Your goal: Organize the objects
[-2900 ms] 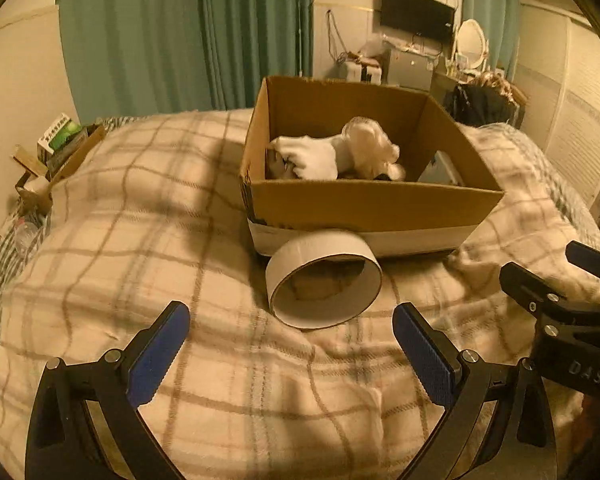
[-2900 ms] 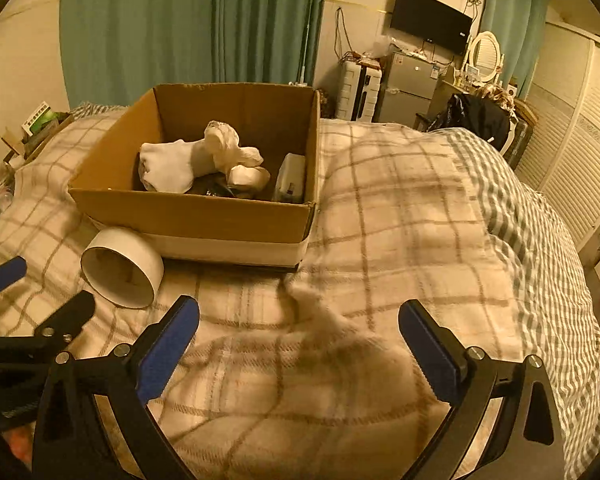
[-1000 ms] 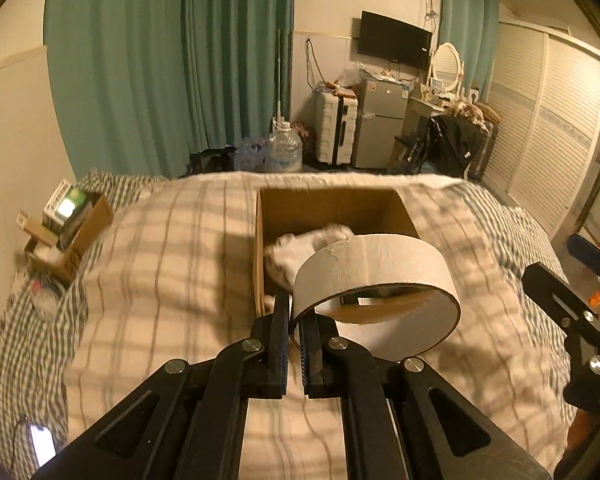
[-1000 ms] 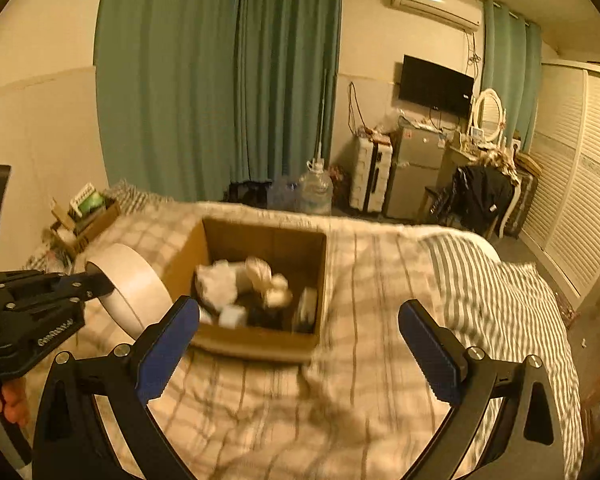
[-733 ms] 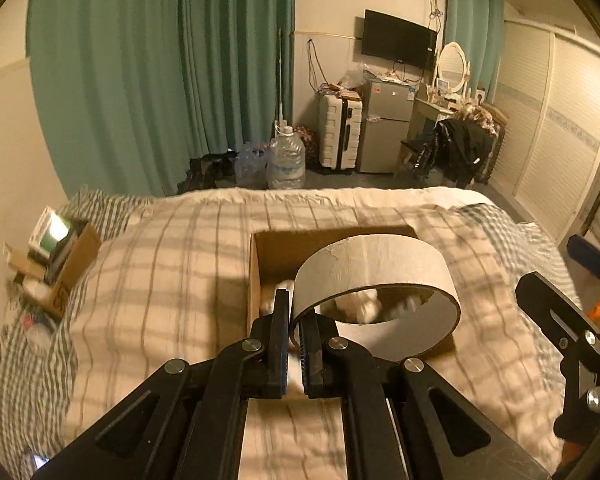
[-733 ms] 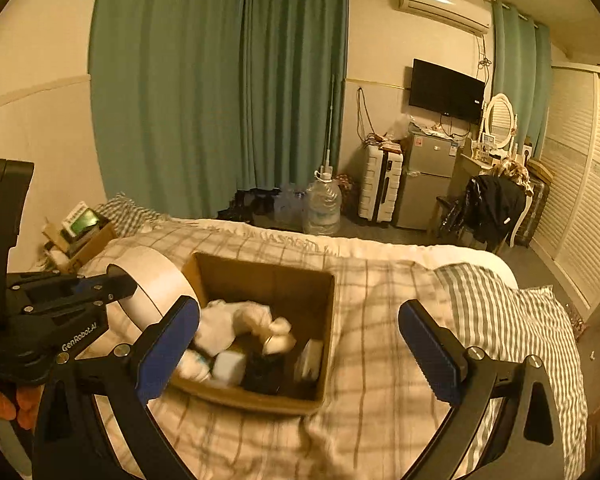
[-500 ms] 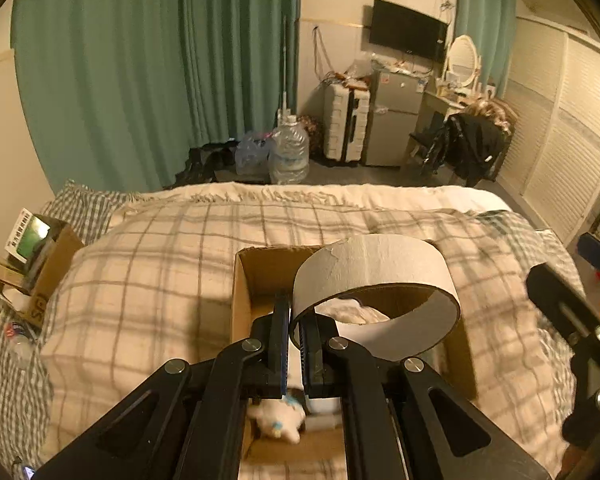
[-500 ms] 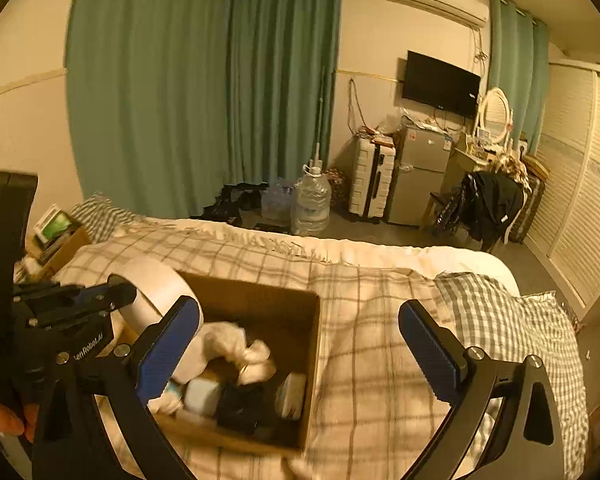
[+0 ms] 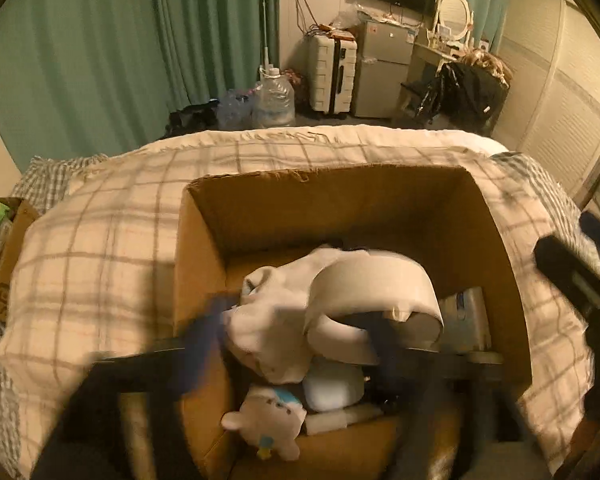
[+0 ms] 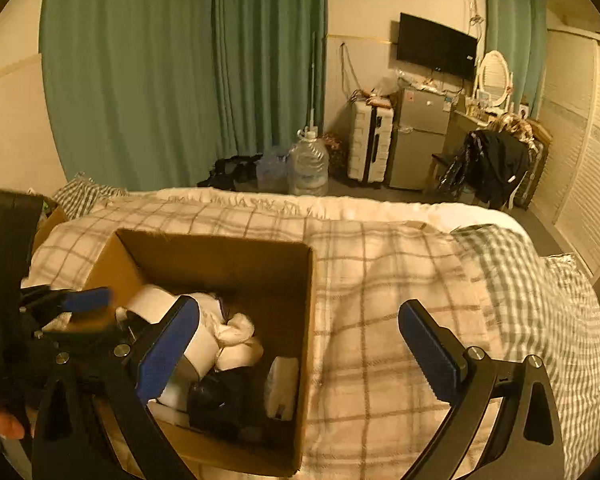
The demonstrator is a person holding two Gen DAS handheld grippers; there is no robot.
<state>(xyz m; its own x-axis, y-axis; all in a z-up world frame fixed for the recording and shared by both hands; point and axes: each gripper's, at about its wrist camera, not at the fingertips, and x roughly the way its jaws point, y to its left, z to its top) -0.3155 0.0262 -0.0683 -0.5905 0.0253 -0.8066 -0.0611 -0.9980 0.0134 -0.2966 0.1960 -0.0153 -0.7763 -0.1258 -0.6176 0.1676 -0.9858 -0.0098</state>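
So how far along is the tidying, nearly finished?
Seemingly close. The cardboard box on the bed already holds socks, a small plush toy and other bits. The white cardboard ring sits on that pile, the left hand-held gripper open around it. The right hand-held gripper is open and empty. No loose items show on the blanket.

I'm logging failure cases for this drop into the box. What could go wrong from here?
The cardboard ring sits tilted on the heaped white plush, so it may slide or roll. The left gripper, fingers blurred and spread, is low in the crowded cardboard box and could snag a toy when it lifts out.
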